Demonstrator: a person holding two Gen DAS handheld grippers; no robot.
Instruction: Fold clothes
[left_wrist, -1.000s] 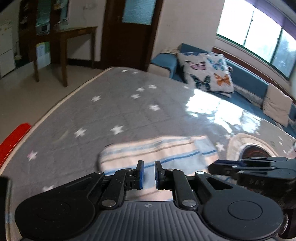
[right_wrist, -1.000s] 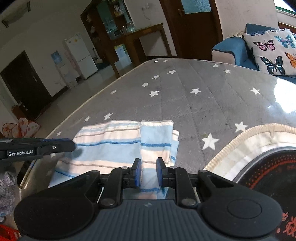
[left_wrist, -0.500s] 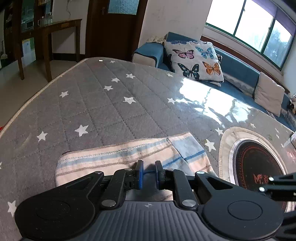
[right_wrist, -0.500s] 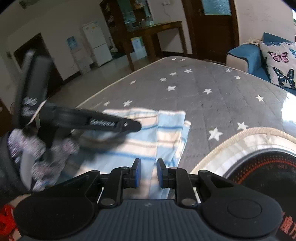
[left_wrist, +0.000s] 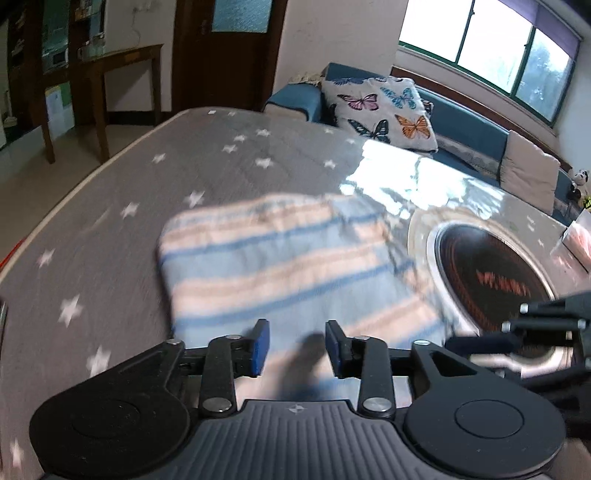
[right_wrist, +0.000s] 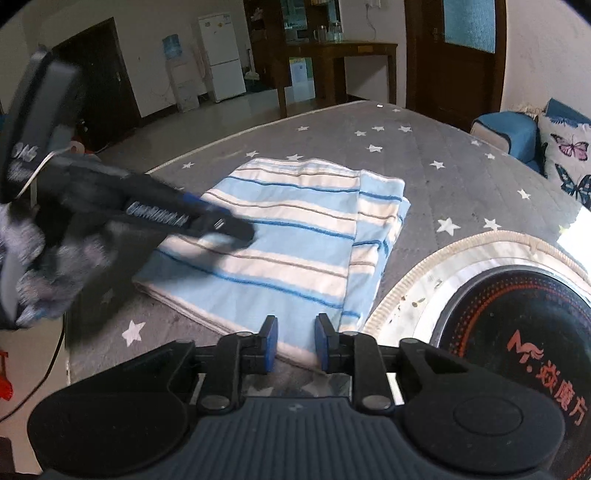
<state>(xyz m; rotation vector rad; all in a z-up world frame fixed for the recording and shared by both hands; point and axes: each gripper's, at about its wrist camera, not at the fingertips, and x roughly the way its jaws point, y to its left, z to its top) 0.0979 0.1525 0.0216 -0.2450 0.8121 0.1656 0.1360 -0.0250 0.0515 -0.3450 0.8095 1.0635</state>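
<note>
A folded blue, white and beige striped cloth (right_wrist: 295, 236) lies flat on the grey star-patterned table cover (right_wrist: 443, 177); it also shows in the left wrist view (left_wrist: 288, 266), blurred. My left gripper (left_wrist: 297, 345) is open and empty just above the cloth's near edge; it also shows from the side in the right wrist view (right_wrist: 221, 225), its tips over the cloth's left part. My right gripper (right_wrist: 294, 341) is open and empty at the cloth's near edge; its fingers (left_wrist: 535, 325) show at the right of the left wrist view.
A round black induction cooktop (right_wrist: 517, 332) with a pale rim is set in the table right of the cloth. A blue sofa with butterfly cushions (left_wrist: 384, 110) stands behind the table. A wooden side table (right_wrist: 332, 55) and a fridge (right_wrist: 221, 55) stand farther off.
Both grippers have opened from nearly shut. The left gripper swung over the cloth. The cloth lies folded more compactly than a second ago.
</note>
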